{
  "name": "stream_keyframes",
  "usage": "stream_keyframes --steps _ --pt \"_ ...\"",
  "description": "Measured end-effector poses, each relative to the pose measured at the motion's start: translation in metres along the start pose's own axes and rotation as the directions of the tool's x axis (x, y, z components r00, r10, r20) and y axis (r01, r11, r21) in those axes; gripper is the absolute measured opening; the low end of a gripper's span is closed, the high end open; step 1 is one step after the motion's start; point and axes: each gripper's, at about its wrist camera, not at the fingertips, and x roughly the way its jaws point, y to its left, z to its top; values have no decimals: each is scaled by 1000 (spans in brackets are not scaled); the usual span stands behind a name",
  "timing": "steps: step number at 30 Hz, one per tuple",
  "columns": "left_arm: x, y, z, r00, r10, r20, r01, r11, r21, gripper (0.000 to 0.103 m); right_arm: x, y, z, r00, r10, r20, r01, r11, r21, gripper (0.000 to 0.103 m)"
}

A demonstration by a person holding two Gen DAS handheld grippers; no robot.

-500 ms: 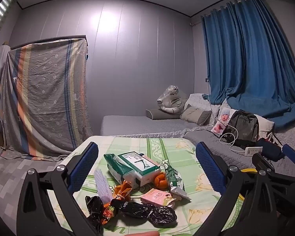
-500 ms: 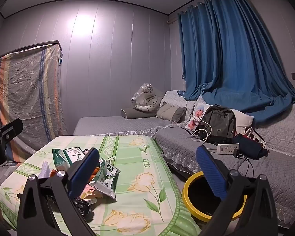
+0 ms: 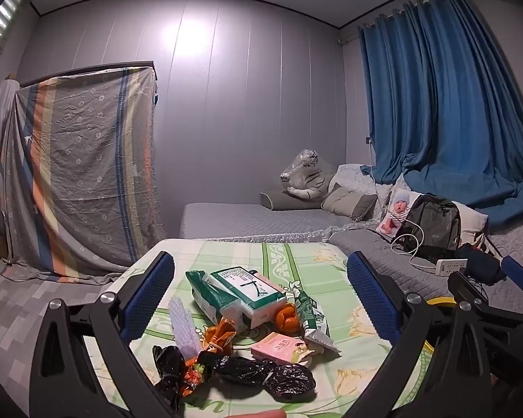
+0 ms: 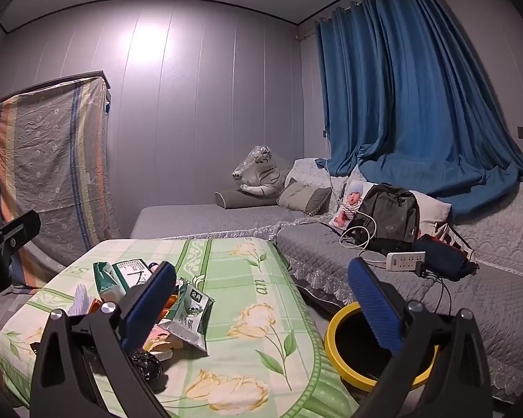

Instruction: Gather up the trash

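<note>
Trash lies heaped on the green floral tablecloth of the low table, and your left wrist view frames it best: a green-and-white tissue pack at centre, two small orange fruits just right of it, a green-and-white snack sachet beyond those, a flat pink packet nearer the lens, a crumpled black plastic bag along the lower middle, an orange foil wrapper and a clear ridged plastic strip at lower left. Your left gripper hangs over this pile with its blue-padded jaws spread wide and nothing between the pads.

Your right wrist view shows what the left one barely catches: a round bin with a yellow rim and dark inside standing on the floor at lower right, between the table's edge and the grey quilted sofa. In the left view only a sliver of that rim appears. Your right gripper is likewise fully released, one finger over the pile's right side, the other over the bin; it grips nothing. Here the heap sits at lower left, partly hidden behind that finger, with the snack sachet clearest.

Both views share the blue curtain, the dark backpack and the white power strip on the sofa.
</note>
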Motion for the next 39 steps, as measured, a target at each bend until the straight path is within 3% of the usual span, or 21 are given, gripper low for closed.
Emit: stream_keyframes --steps 39 --pt "6 0 -2 1000 10 -11 -10 1000 6 95 3 5 -7 1000 3 -8 -3 1000 1 95"
